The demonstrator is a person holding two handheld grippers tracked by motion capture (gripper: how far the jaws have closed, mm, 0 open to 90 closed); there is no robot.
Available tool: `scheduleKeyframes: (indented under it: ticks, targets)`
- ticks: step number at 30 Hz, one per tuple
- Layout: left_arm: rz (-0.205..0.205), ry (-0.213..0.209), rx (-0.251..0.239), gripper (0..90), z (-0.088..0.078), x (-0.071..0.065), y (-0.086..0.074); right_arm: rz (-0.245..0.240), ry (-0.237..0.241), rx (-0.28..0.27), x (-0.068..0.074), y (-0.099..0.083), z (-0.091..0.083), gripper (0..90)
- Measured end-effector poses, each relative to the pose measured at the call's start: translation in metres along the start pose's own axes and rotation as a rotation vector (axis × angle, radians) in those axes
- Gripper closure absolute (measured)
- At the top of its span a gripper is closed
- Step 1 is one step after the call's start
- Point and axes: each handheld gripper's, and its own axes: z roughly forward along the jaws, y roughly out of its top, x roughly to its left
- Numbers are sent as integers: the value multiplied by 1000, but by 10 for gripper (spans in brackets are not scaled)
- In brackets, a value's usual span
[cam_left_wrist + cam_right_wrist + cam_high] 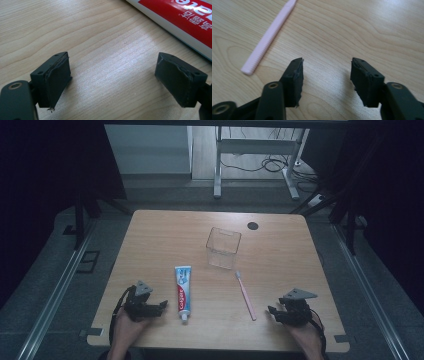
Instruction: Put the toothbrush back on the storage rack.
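Left hand-held gripper [161,305]: resting low at bench [280,330] front-left corner, jaws wide apart, nothing btwn them, bare wood under pads [58,80]. Toothpaste tube [183,292] just to its right, lying flat, cap end toward the person, flat end pointing at the box; in left gripper view the red-white tube [185,23] crosses top-right corner, close to the right-hand pad but not touching. Best approach, prob.: slide sideways so tube body sits square btwn pads, grab mid-body not cap, squeeze gently – soft tube will dent.

Centre back: clear plastic box [223,248], upright, open top, empty as far as visible. Likely drop target for both items.

Pink toothbrush [245,295] right of tube, lying flat, head end near box, handle end toward front edge. In right gripper view, toothbrush [268,37] lies ahead-left of jaws, apart from them.

Right hand-held gripper [271,311]: front-right, jaws about half open, holding nothing, wood only btwn pads [297,80]. Not lined up w/ handle yet. Advice: shift toward handle, turn jaws across its width, go low – thin item, flat on bench, easy to skid or pinch off-centre. Grip near middle for balance before lifting.
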Motion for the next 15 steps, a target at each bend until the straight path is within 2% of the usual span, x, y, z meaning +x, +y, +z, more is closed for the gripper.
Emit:
scheduleKeyframes:
  ticks: [7,8,9,13,15]
  targets:
    - [0,0,-1,131,0,0,0,-14,56,-7,4,4,-5,612]
    - [0,0,-1,131,0,0,0,-14,56,-7,4,4,-5,612]
    - [0,0,0,131,0,0,0,-16,80,-12,6,6,-6,666]
    - [0,0,0,131,0,0,0,-13,107,-16,8,8,-7,719]
    - [0,0,0,131,0,0,0,-15,137,-17,11,11,-7,774]
